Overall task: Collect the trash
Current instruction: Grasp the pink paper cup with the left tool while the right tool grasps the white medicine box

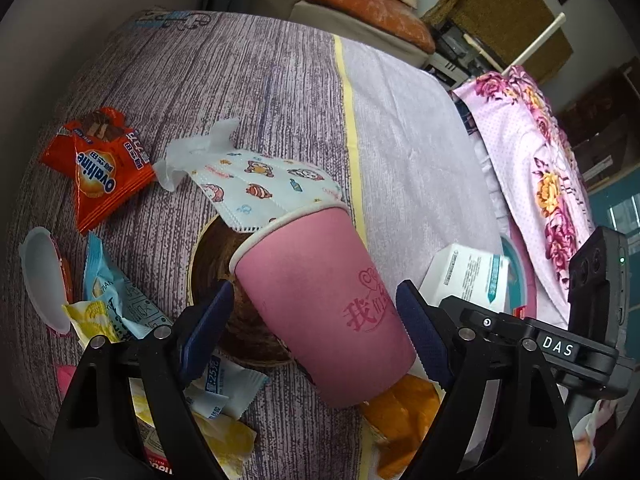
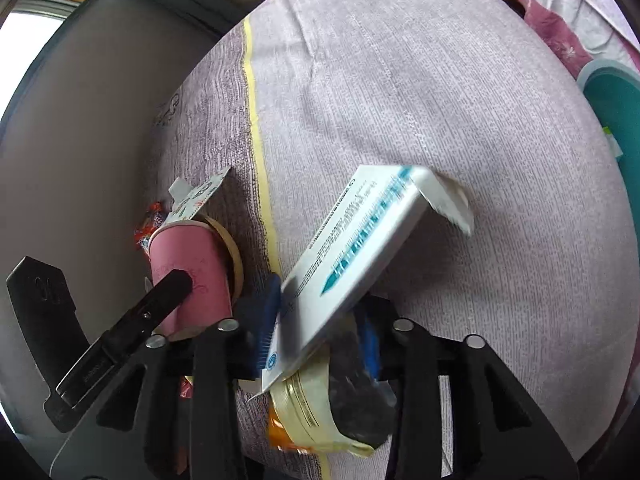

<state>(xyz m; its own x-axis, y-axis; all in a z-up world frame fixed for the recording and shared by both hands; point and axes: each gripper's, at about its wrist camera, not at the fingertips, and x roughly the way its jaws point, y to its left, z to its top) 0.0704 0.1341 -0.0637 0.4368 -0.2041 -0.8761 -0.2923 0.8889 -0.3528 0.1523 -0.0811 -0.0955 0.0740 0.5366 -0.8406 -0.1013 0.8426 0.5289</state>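
My left gripper (image 1: 316, 316) is shut on a pink paper cup (image 1: 320, 300) and holds it tilted over a brown tape roll (image 1: 224, 272). A cartoon-printed face mask (image 1: 264, 188) rests against the cup's rim. My right gripper (image 2: 320, 320) is shut on a white and teal carton (image 2: 360, 248), held above the bed. The cup (image 2: 192, 264) and the left gripper's finger (image 2: 168, 288) show at the left in the right wrist view. The carton also shows in the left wrist view (image 1: 468, 276).
Trash lies on the purple bedsheet (image 1: 400, 120): an orange Ovaltine wrapper (image 1: 100, 168), a white lid (image 1: 44, 280), blue and yellow snack wrappers (image 1: 116, 308), an orange and clear wrapper (image 2: 328, 412). A floral quilt (image 1: 532, 160) and a teal bin (image 2: 616, 120) lie at the right.
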